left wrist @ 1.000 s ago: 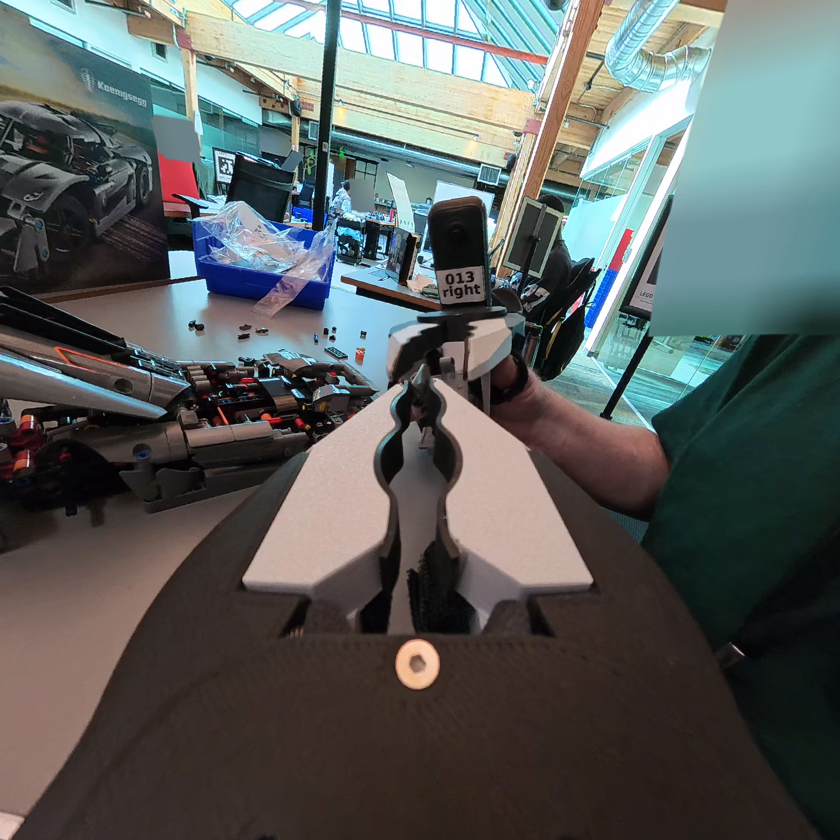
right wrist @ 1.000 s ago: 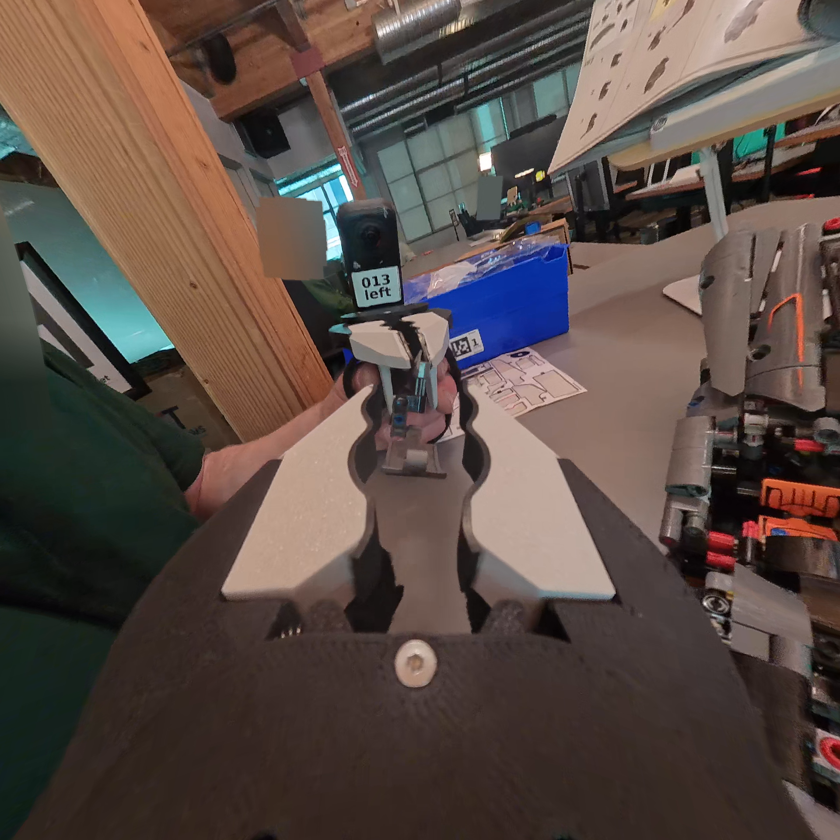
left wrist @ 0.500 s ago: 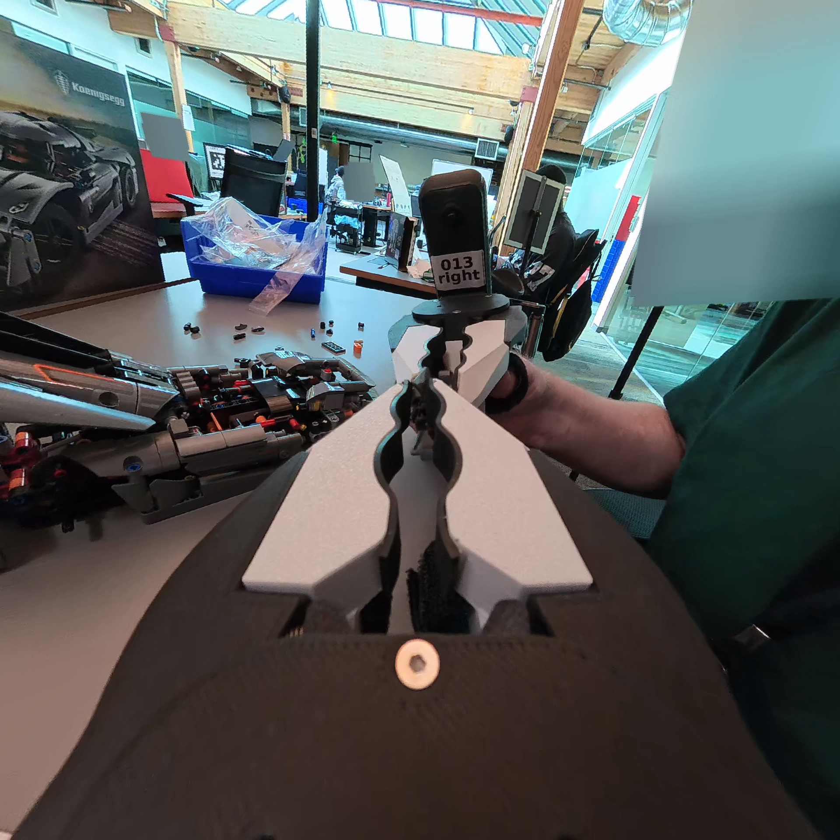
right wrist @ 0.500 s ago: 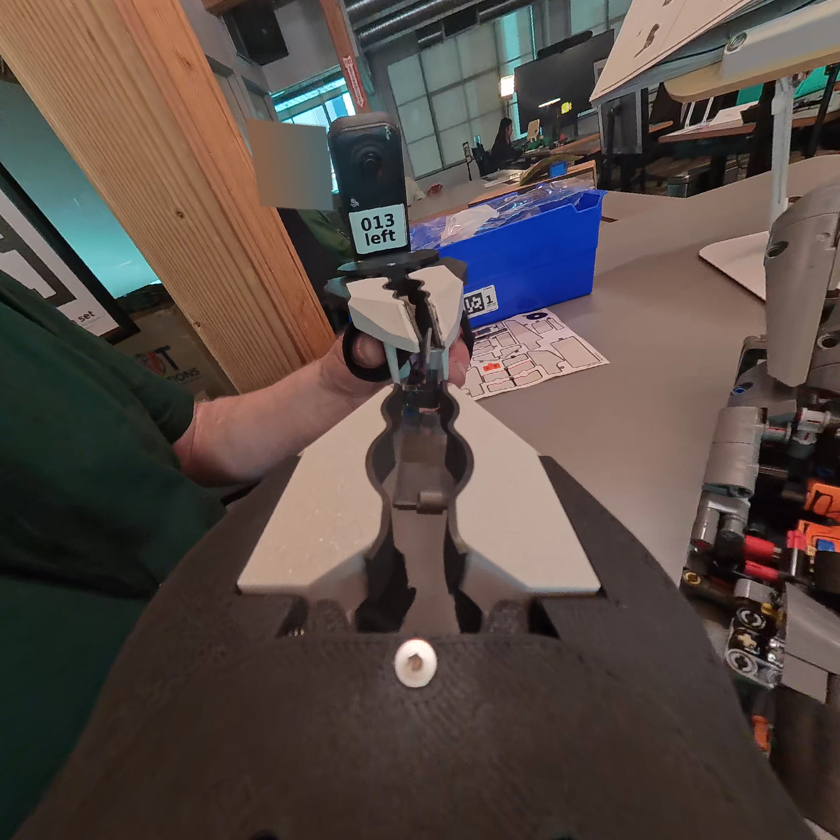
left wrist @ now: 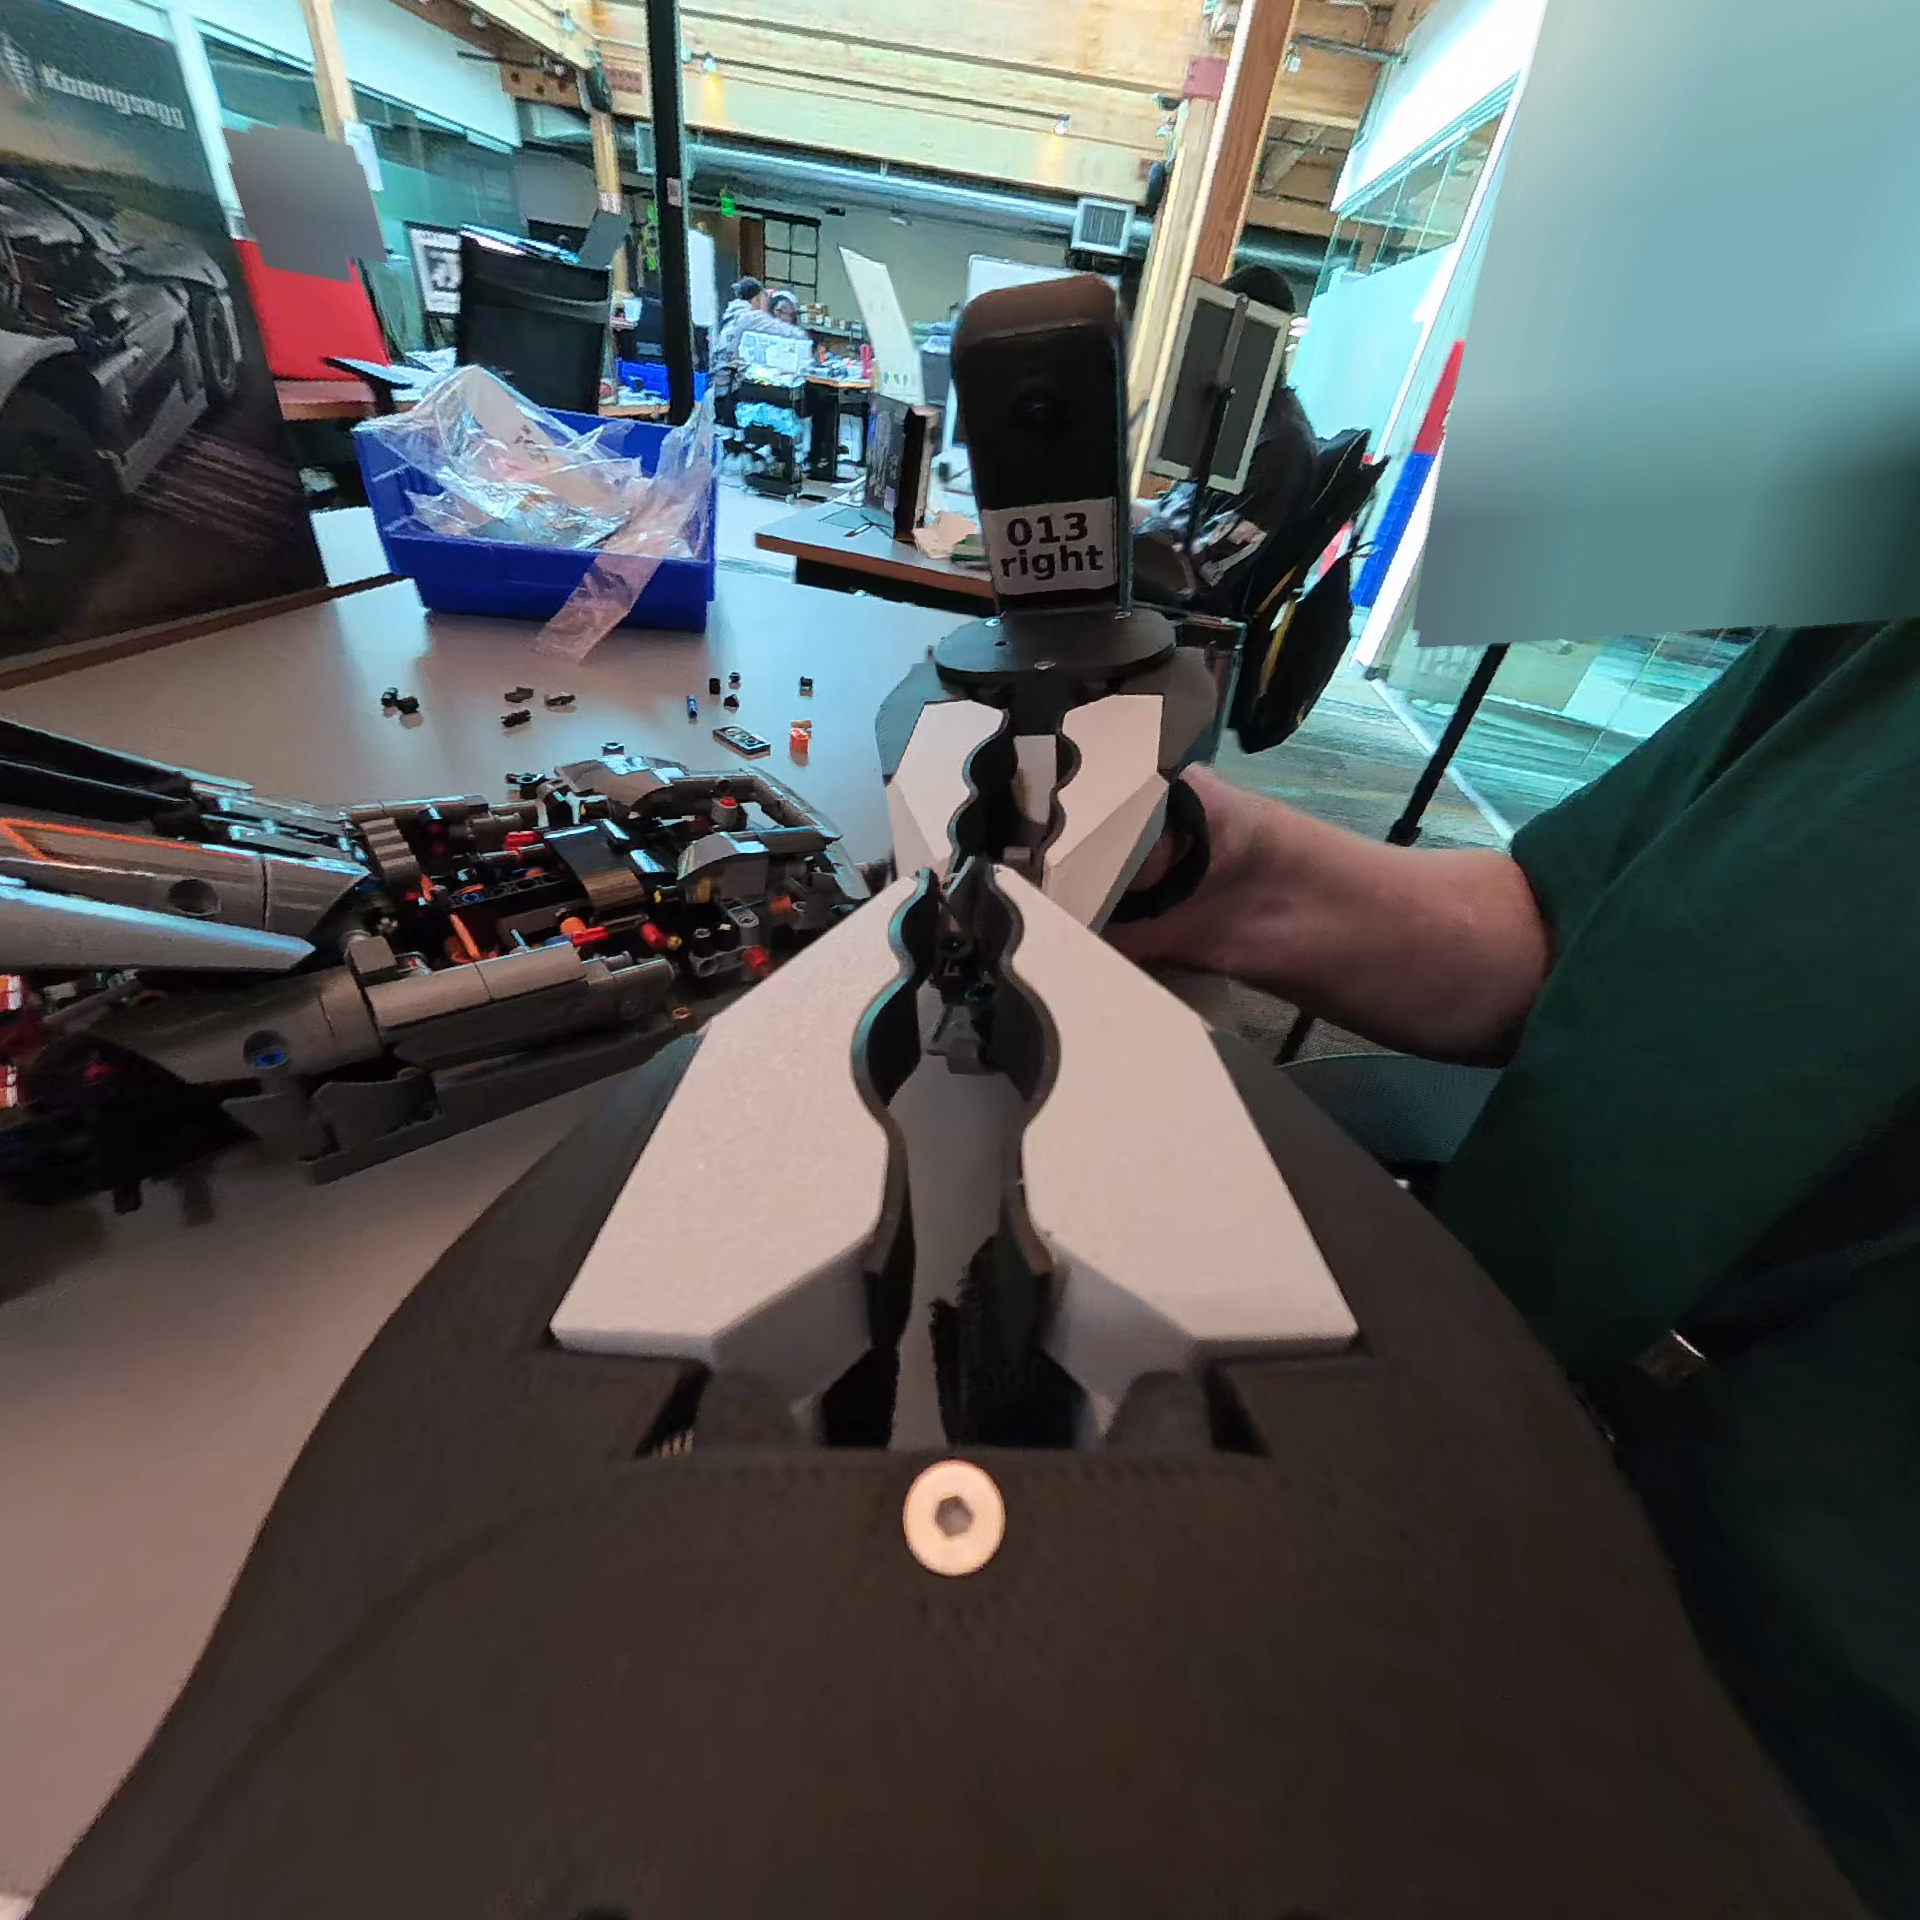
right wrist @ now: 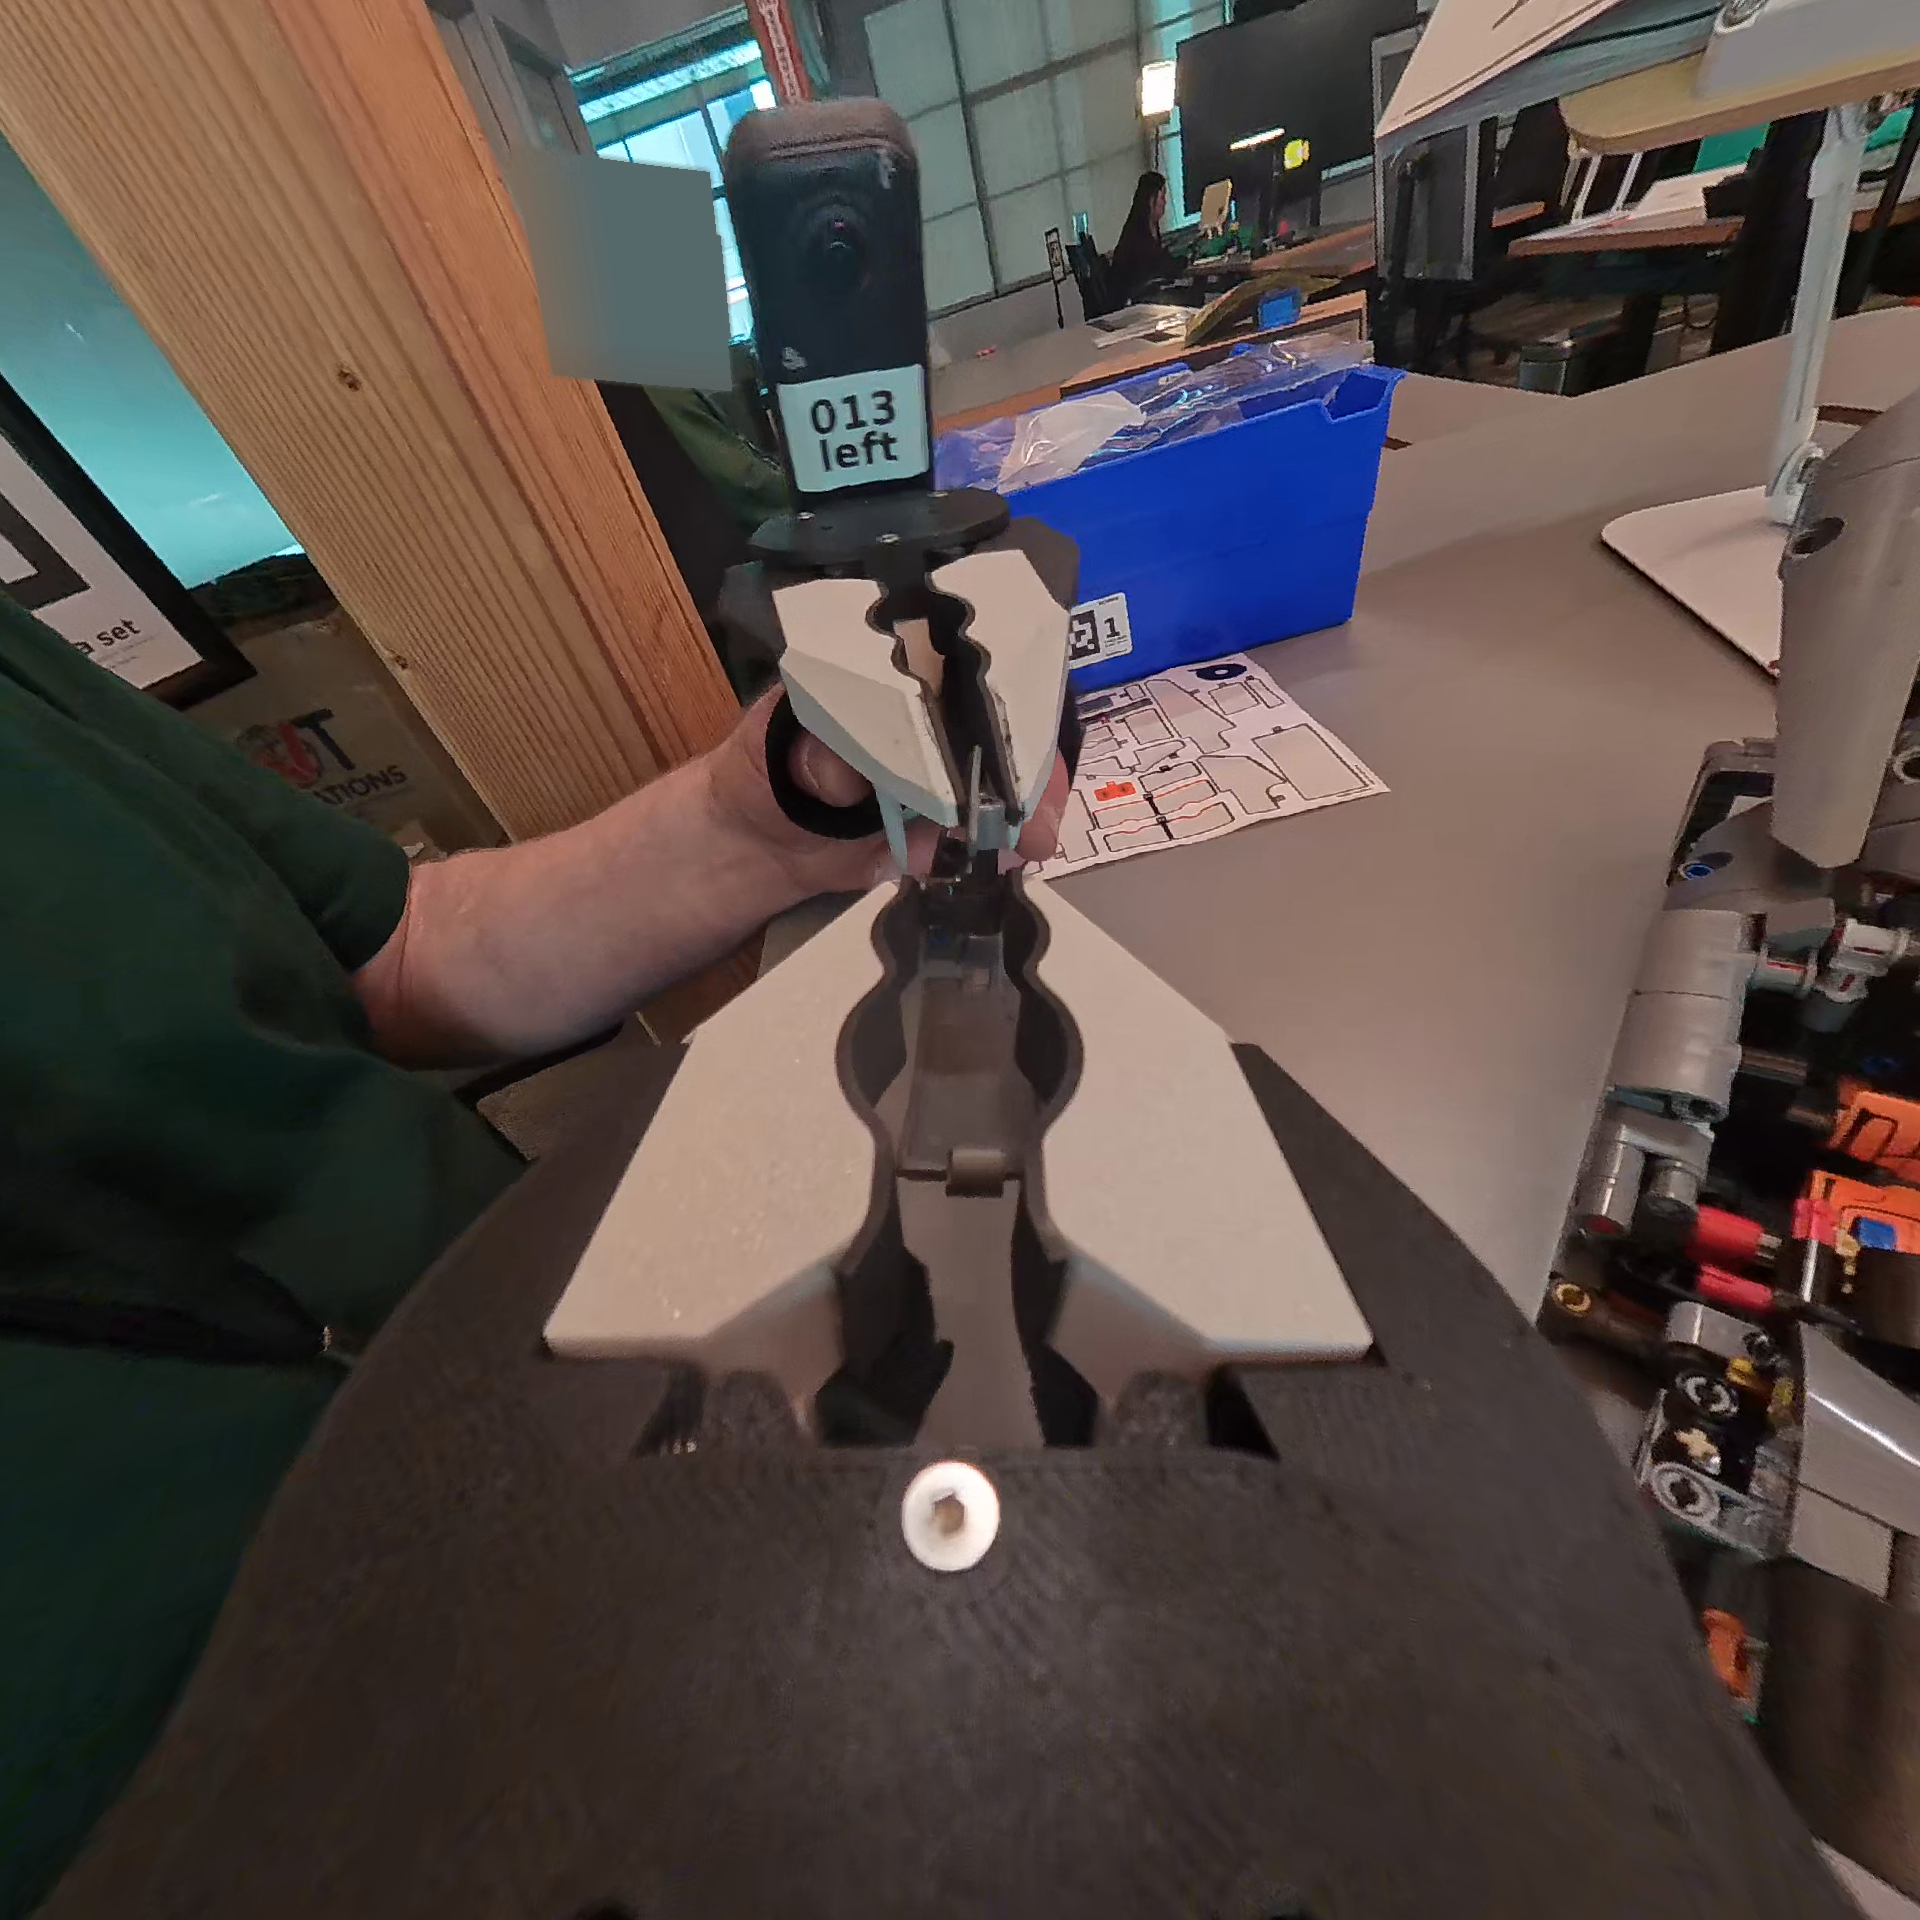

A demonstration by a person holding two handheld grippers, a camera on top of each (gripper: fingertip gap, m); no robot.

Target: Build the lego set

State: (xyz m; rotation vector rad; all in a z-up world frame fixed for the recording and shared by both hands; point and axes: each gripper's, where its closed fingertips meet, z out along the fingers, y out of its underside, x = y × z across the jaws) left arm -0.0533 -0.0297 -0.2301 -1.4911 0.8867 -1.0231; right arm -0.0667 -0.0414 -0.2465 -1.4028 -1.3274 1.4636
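In the left wrist view my left gripper point(left wrist: 961, 896) is shut on a small grey and black lego piece point(left wrist: 961, 1023) with a blue pin. My right gripper point(left wrist: 1006, 844) faces it tip to tip, held by a hand. In the right wrist view my right gripper point(right wrist: 961, 896) is shut on a flat grey lego panel point(right wrist: 956, 1060) that lies lengthwise between its fingers. The left gripper point(right wrist: 971, 816) meets it from the far side with its small piece. Both are held in the air off the table's edge. The half-built lego car point(left wrist: 468, 935) lies on the table and also shows in the right wrist view point(right wrist: 1766, 1143).
A blue bin point(left wrist: 540, 540) with plastic bags stands at the back of the table, with loose small pieces point(left wrist: 727, 717) in front of it. A sticker sheet point(right wrist: 1195, 769), a second blue bin point(right wrist: 1195, 520), a wooden post point(right wrist: 364, 416) and a white stand base point(right wrist: 1704, 561) are nearby. My two grippers' fingertips are within a few centimetres of each other.
The two grippers have drawn together until their tips meet. The grey panel now sits deeper between the right gripper's fingers. Both stay shut.
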